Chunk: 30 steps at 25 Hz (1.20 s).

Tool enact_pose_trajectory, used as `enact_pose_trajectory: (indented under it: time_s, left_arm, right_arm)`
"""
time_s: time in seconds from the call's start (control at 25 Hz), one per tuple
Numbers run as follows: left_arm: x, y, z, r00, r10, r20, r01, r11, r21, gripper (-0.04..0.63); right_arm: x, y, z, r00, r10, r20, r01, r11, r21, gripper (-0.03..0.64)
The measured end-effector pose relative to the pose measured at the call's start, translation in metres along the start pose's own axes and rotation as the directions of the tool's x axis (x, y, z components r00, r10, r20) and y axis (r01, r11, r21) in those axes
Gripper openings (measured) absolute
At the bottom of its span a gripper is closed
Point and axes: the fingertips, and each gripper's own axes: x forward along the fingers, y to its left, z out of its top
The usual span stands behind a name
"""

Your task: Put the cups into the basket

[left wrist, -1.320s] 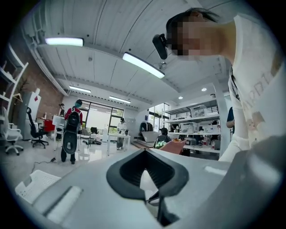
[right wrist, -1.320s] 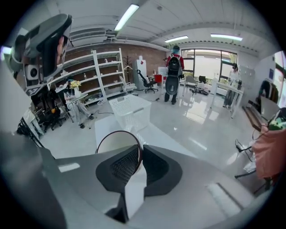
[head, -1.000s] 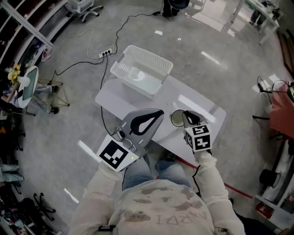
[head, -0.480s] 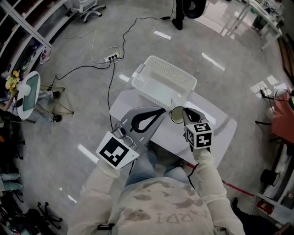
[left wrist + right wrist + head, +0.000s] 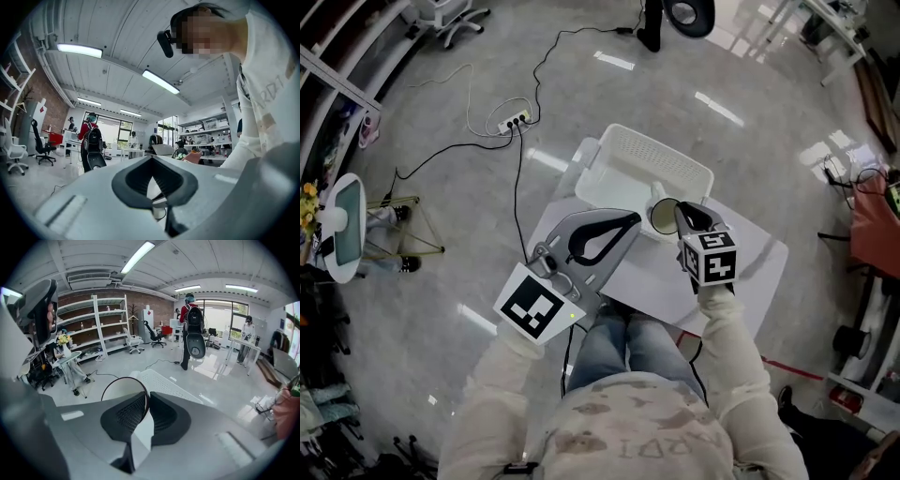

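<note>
You had your right tool [image 5: 684, 218] pinching one wall of a pale round cup with a thin dark rim [image 5: 662, 217]. The right gripper view showed that rim [image 5: 123, 389] caught between the ribbed pads of the tool [image 5: 146, 401], with the open mouth turned sideways towards your left. The cup hung clear of the white tabletop [image 5: 670, 291], right at the near wall of the white perforated plastic basket [image 5: 661, 150], which stood at the tabletop's far side. Your left tool [image 5: 630, 221] hovered beside it with its jaws pressed together and nothing between them. The left gripper view showed their tips meeting [image 5: 151, 158] with only the room beyond. By my reading you were in the carrying step, close to the drop. The cup looked as if it had reached the basket's edge but not its hollow. The next move called for a short push forward until the cup sat over the basket's floor [image 5: 161, 380], then a lowering past the wall before you spread the jaws. Because you held it by a single wall, it could have tipped on release, so a low, gentle let-go seemed wise. I could not tell whether the basket already held anything.
</note>
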Motion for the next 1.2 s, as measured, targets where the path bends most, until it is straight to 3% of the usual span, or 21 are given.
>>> enact_pose_trajectory:
  time_s: [0.24,0.56,0.84,1.2]
  left_arm:
    - [0.022,0.037,-0.018,1.0,0.004,-0.001,-0.004,0.999,-0.051,0.002]
    - [0.048,0.065,-0.075,0.996,-0.035,-0.081,0.027,0.995,-0.101,0.002]
    - [0.046,0.071,-0.114,0.992,-0.049,-0.12,0.031,0.989,-0.147,0.002]
    - [0.043,0.084,-0.149,0.99,-0.013,-0.139,-0.015,0.981,-0.196,0.002]
  right_arm:
    - [0.061,-0.023,0.003,0.998,0.007,-0.059,-0.007,1.0,0.0,0.055]
    - [0.163,-0.033,-0.034,0.985,0.058,-0.162,-0.058,0.998,0.002,0.055]
    - [0.214,-0.022,-0.078,0.956,0.112,-0.272,-0.115,0.993,0.004,0.055]
    - [0.257,-0.029,-0.116,0.917,0.129,-0.377,-0.146,0.989,-0.019,0.058]
